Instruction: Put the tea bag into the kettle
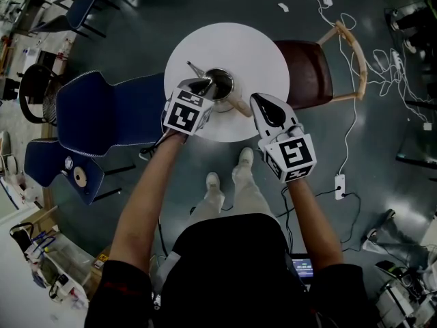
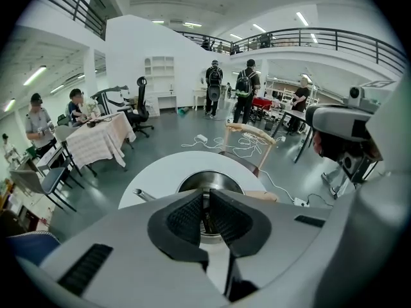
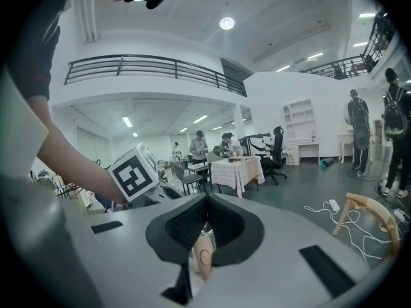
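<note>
Left fingers [image 2: 186,220] are pinching something thin, probably the light, limp tea bag [image 2: 207,218] by its top; kettle [image 2: 210,180] is waiting just beyond; right fingers [image 3: 186,226] are clamping the handle [image 3: 202,257].

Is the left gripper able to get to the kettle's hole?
Probably yes. The left gripper, pinching what looks like the tea bag, hangs just over the kettle's open top, with no lid. The right gripper holds the wooden handle off to the side.
</note>
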{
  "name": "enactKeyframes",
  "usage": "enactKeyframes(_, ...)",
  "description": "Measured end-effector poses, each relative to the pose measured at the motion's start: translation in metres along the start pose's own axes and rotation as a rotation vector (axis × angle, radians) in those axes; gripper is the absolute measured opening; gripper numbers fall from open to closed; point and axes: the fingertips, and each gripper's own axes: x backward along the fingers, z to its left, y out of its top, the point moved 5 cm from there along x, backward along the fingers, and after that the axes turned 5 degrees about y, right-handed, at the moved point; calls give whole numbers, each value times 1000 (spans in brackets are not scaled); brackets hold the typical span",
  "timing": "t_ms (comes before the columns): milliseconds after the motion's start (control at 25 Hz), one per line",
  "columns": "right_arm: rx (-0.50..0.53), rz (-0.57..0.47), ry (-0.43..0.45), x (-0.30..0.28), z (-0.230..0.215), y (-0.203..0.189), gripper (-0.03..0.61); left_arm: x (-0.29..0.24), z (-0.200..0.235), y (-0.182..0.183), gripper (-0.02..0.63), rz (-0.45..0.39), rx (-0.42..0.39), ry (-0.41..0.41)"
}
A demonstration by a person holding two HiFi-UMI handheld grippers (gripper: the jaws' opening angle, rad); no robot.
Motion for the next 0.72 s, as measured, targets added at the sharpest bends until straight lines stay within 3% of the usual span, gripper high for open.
enactKeyframes(560, 63, 4, 8, -4, 20, 21, 17, 45, -2, 16, 15, -101, -13, -6)
enactKeyframes(720, 83, -11, 11, -3, 30, 41, 17, 73, 1, 30, 15, -193, -4, 16)
